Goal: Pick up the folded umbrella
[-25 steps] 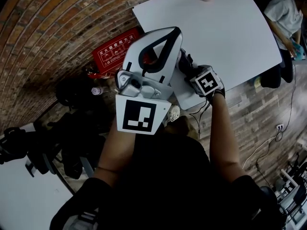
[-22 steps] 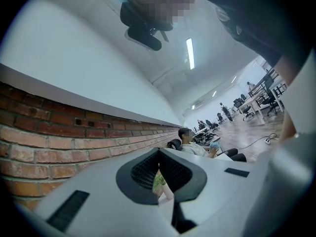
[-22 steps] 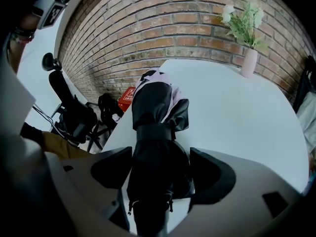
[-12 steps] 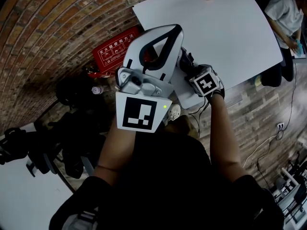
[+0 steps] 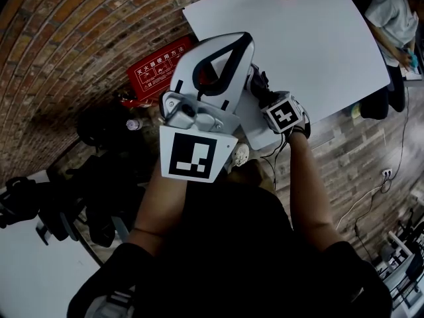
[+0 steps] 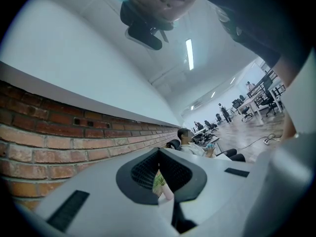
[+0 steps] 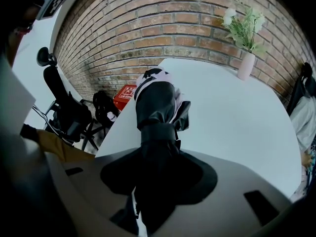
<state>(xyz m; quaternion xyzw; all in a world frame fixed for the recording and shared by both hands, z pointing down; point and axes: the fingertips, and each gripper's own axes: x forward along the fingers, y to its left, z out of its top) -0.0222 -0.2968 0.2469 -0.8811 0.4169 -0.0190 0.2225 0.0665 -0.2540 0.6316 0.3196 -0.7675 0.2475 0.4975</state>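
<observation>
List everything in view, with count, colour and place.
folded umbrella: one, black, at the table's edge
table: one, white, beside the brick wall
brick wall: one, red-brown, behind the table
vase of flowers: one, pale pink, table's far end
sign: one, red, low by the wall
seated person: one, light top, table's far side
left gripper: one, white, shut, empty, held up
right gripper: one, jaws just closing, clamped on the folded umbrella

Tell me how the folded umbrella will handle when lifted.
The folded umbrella likely lifts stiffly, as a compact bundle cinched by its strap. Its loose fabric folds may squash or slip slightly. Roundish, it could roll on the table.
</observation>
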